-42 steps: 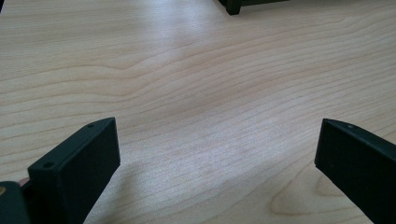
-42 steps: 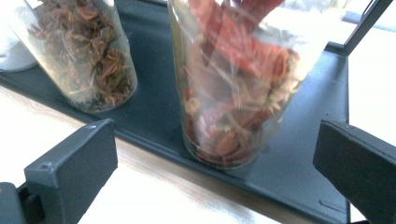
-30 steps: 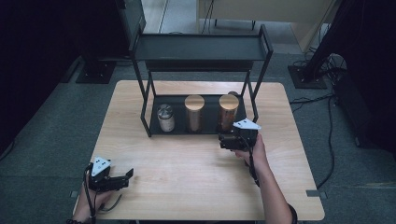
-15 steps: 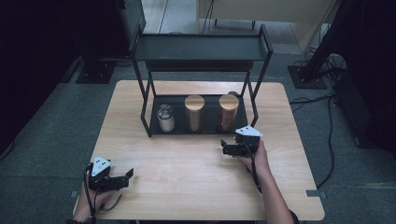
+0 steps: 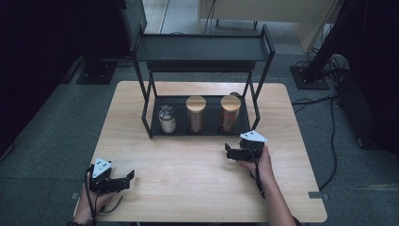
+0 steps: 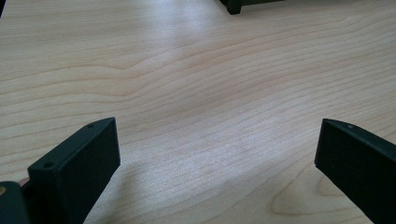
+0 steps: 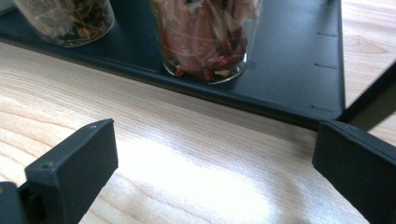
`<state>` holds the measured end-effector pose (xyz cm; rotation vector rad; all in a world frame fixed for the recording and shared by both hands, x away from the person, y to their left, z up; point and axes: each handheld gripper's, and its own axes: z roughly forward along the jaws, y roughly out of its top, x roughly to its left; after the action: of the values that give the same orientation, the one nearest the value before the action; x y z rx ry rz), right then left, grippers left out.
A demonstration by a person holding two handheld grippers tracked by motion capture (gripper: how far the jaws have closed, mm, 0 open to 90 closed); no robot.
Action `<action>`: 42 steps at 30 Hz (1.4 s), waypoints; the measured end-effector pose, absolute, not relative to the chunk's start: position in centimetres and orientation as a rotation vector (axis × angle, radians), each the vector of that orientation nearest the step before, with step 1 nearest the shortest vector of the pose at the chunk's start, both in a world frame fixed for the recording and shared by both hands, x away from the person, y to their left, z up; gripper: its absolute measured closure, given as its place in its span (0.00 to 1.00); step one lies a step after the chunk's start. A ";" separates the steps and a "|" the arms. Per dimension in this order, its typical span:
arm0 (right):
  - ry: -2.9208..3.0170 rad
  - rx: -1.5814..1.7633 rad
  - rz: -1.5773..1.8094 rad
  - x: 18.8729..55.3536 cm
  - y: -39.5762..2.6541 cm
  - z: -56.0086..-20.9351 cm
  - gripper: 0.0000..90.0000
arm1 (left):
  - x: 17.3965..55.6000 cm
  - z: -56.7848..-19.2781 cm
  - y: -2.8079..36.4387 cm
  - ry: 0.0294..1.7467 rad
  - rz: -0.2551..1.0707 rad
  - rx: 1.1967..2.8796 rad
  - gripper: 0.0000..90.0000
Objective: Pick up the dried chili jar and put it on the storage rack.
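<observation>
Fingers of my right gripper (image 5: 229, 153) stand wide apart with nothing between them, low over the pale wooden desk (image 5: 197, 188), just in front of the black metal two-tier rack (image 5: 202, 47). Nearest it on the rack's bottom tray stands the glass jar of reddish dried pieces with a wooden lid (image 5: 230, 113). My left gripper (image 5: 128, 176) sits near the desk's front left corner, fingers equally wide and empty.

Pale wood-grain table (image 5: 188, 188), smooth with a soft sheen. Matt black metal rack (image 5: 202, 47). Clear glossy glass jar (image 7: 205, 42), dried reddish pieces inside; wooden-looking lid (image 5: 230, 103). Matt black plastic on right gripper (image 7: 215, 154) and left gripper (image 6: 217, 154).
</observation>
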<state>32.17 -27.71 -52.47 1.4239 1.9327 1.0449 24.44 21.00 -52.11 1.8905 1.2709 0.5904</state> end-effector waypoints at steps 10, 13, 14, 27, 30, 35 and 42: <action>1.923 1.447 1.037 31.3 -28.7 -52.5 0.00 | 24.4 -52.1 21.0 1.272 0.593 1.892 0.00; 1.920 1.447 1.034 31.1 -29.1 -52.5 0.00 | 24.4 -52.1 21.0 1.272 0.593 1.891 0.00; 1.919 1.454 1.033 30.9 -29.2 -52.5 0.00 | 24.4 -52.1 21.0 1.272 0.593 1.892 0.00; 1.900 1.471 1.023 29.6 -31.0 -52.6 0.00 | 24.4 -52.1 20.9 1.274 0.597 1.892 0.00; 1.893 1.475 1.018 29.4 -31.4 -52.6 0.00 | 24.5 -52.1 20.9 1.275 0.596 1.892 0.00; 1.894 1.475 1.006 29.0 -31.9 -52.6 0.01 | 24.5 -52.1 21.0 1.276 0.596 1.890 0.00; 1.862 1.498 1.002 28.5 -32.7 -52.6 0.03 | 24.5 -52.1 21.0 1.277 0.596 1.891 0.00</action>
<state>28.45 -32.70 -52.62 1.4979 1.8618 1.0024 24.47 20.96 -52.13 1.8912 1.2768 0.5957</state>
